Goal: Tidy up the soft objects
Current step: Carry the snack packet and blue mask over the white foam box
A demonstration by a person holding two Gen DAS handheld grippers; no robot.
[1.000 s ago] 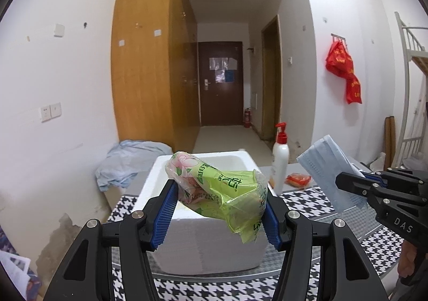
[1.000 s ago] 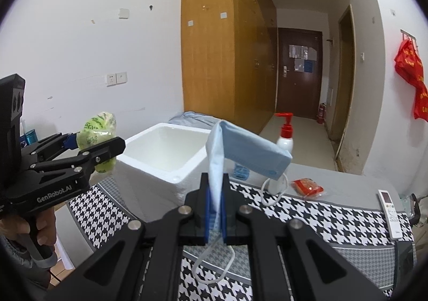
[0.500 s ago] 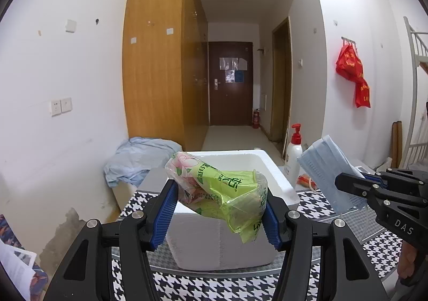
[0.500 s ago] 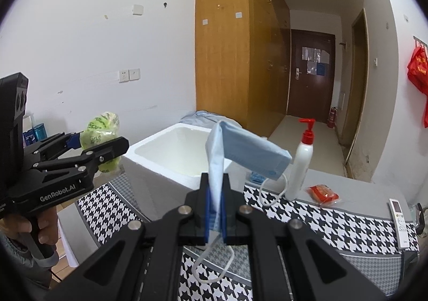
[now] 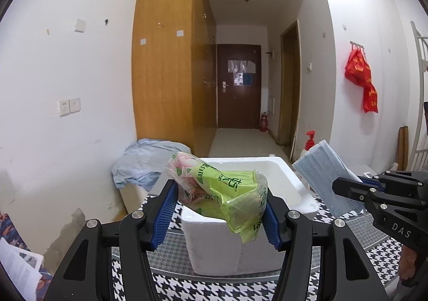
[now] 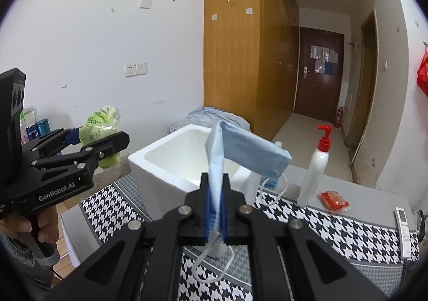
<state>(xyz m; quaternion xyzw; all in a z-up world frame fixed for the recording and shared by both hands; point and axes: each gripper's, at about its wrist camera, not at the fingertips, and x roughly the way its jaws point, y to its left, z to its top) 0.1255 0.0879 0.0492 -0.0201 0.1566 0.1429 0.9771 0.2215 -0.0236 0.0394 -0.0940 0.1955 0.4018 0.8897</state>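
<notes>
Left hand-held gripper (image 5: 219, 210): clamped on a green packet (image 5: 224, 188), blue pads pressing both its ends; a loose flap of wrapper droops off the right side.
Packet: up in the air, in front of and a touch above the near rim of the foam box (image 5: 283, 167); seen from the right wrist view it sits out to the left of the box, not over the opening.
Right hand-held gripper (image 6: 214, 210): jaws squeezed together on a blue mask (image 6: 248, 151), pinching it by one edge.
Mask: stands up from the pads, then folds over to the right; its white ear loop (image 6: 211, 266) dangles below the jaws, a second loop hangs off the far end.
Mask's place: raised above the bench (image 6: 334, 223), just at the box's right near corner in the left wrist view.
Box: white, open on top, sitting on the houndstooth cloth; inside looks bare, what shows of it.
Bench, right side: pump bottle (image 6: 317, 167) upright just beside the box, red sachet (image 6: 333, 199) near its base, remote (image 6: 405, 231) farther right at the edge.
Person: a hand (image 6: 34, 228) wraps the left gripper's handle, low at the left edge.
</notes>
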